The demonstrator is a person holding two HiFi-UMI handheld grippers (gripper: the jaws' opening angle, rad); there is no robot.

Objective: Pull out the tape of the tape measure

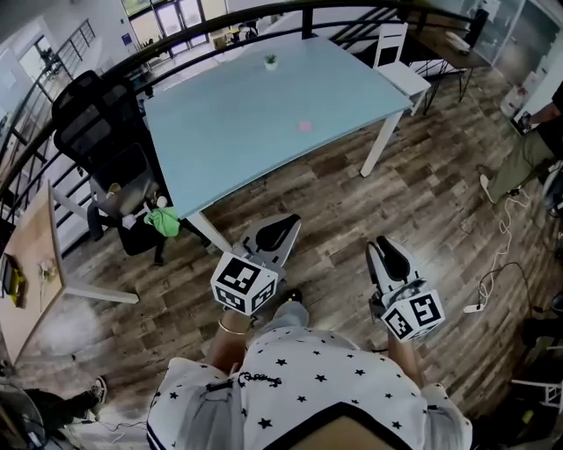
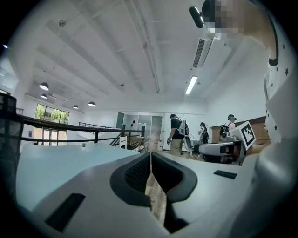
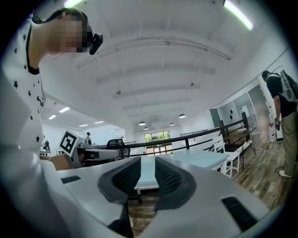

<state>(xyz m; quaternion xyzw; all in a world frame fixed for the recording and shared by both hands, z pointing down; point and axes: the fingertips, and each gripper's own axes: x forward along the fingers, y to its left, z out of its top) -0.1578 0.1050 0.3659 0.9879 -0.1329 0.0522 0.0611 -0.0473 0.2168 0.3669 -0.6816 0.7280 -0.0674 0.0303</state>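
A wood-plank floor (image 1: 422, 202) runs under a pale blue tabletop (image 1: 220, 141) that stands by a dark railing (image 1: 220, 26), with a black office chair (image 1: 101, 132) at its left end and a white chair (image 1: 393, 53) at its far right corner. On the tabletop a small potted plant (image 1: 271, 61) sits near the far edge. A small pink thing (image 1: 305, 126) lies alone closer to the middle, well apart from both tools and too small to tell whether it is the tape measure. The person in a star-print shirt (image 1: 290, 378) stands back from the tabletop and holds both tools over the floor, pointing roughly level towards it. The left tool (image 1: 283, 227) has its jaws pressed together with nothing between them; in its own view (image 2: 150, 155) the dark pads meet along one seam. The right tool (image 1: 387, 246) has its jaws slightly spread and empty; its own view (image 3: 148, 171) shows the tabletop through the gap. Other people (image 2: 177, 135) stand in the background of the left gripper view.
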